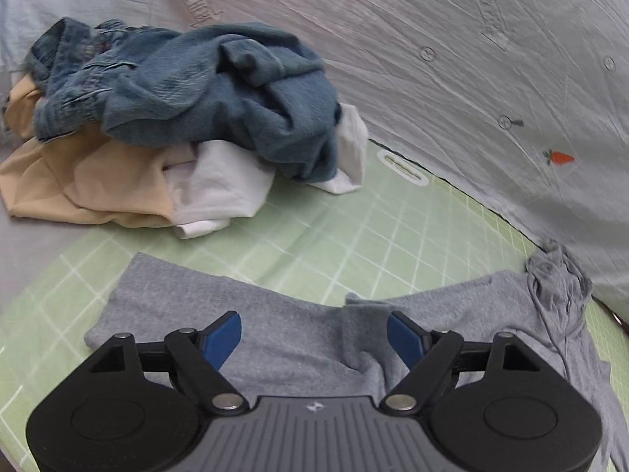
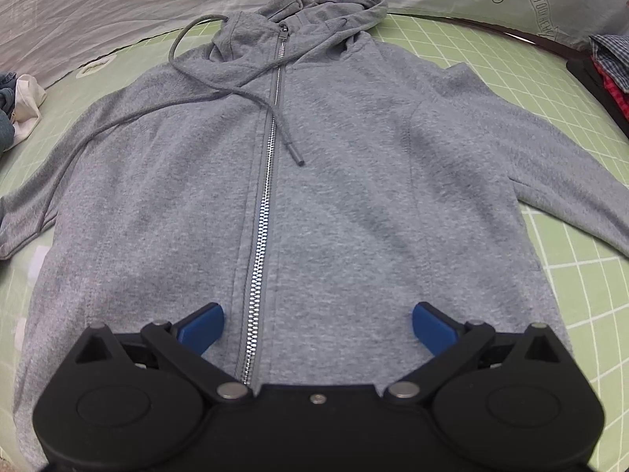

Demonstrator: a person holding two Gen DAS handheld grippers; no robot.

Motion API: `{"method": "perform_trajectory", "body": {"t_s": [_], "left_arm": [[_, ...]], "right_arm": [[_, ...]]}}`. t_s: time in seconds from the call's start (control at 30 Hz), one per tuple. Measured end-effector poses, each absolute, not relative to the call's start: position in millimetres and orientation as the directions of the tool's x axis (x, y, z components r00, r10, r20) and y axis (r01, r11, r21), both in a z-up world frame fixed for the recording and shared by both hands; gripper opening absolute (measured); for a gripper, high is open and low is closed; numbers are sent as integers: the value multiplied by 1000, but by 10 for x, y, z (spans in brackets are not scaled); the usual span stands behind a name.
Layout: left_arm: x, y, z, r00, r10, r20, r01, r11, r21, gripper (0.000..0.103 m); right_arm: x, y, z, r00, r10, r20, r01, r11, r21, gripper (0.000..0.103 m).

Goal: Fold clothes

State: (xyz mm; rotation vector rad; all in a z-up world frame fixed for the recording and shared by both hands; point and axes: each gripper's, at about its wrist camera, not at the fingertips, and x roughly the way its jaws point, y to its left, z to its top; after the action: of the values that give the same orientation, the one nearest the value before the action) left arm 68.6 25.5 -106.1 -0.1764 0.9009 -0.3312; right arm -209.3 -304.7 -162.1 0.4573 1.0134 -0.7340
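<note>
While both claws hang spread and empty — left claw (image 1: 314, 338) over the sleeve (image 1: 243, 314), right claw (image 2: 317, 328) over the hem — the grey hoodie (image 2: 334, 165) lies flat ahead; that loose drawstring (image 2: 275, 114) could snag and skew a fold.

hoodie (image 2: 334, 181) lies on mat (image 2: 570, 275), clothes pile (image 1: 177, 118) left.

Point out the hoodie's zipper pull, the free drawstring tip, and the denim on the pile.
zipper pull (image 2: 283, 32), right wrist view, on the metal tab.
drawstring tip (image 2: 297, 158), right wrist view, on its capped end.
denim garment (image 1: 220, 94), left wrist view, on its crumpled top.
</note>
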Motion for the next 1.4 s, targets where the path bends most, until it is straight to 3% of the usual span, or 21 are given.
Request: {"method": "perform_trajectory", "body": {"t_s": [0.1,0.27,0.4,0.67,0.73,0.8,0.83,0.9,0.97,1.17,1.4], "left_arm": [[802,497,-1130,583,-289,-759,120,955,-271,84],[886,685,-1278,581,-226,-782,107,974,-202,84],[934,780,-1421,559,-219,-800,74,974,-215,84],[929,567,-1491,567,-191,-801,160,980,-121,88],[899,514,-1483,577,-183,-796,181,979,-94,79],[871,468,-1470,585,-173,-793,197,978,-68,53],[868,457,-1461,581,-183,-793,208,975,-73,48],[872,447,-1444,569,-206,-796,217,971,-97,18],[893,444,-1418,550,-233,-802,210,968,-137,9],[908,281,-1202,504,-375,-778,231,926,-297,5],[693,-540,-780,410,-574,-709,415,810,-416,1]], "right_arm": [[-2082,-3039,-1622,323,-341,-883,739,674,10,103],[-2070,-3039,-1615,317,-341,-885,743,670,8,103],[-2056,-3034,-1609,311,-343,-886,749,663,6,103],[-2040,-3013,-1617,302,-355,-885,766,642,4,103],[-2035,-3012,-1616,301,-356,-885,770,638,4,103],[-2029,-3012,-1617,299,-359,-884,773,634,4,103],[-2027,-3012,-1617,299,-360,-884,775,632,4,103],[-2024,-3013,-1616,298,-360,-884,776,631,5,103],[-2027,-3016,-1613,300,-359,-884,775,632,6,103],[-2072,-3043,-1601,329,-358,-874,777,629,35,103],[-2365,-3250,-1479,426,-360,-830,815,551,179,103]]}}
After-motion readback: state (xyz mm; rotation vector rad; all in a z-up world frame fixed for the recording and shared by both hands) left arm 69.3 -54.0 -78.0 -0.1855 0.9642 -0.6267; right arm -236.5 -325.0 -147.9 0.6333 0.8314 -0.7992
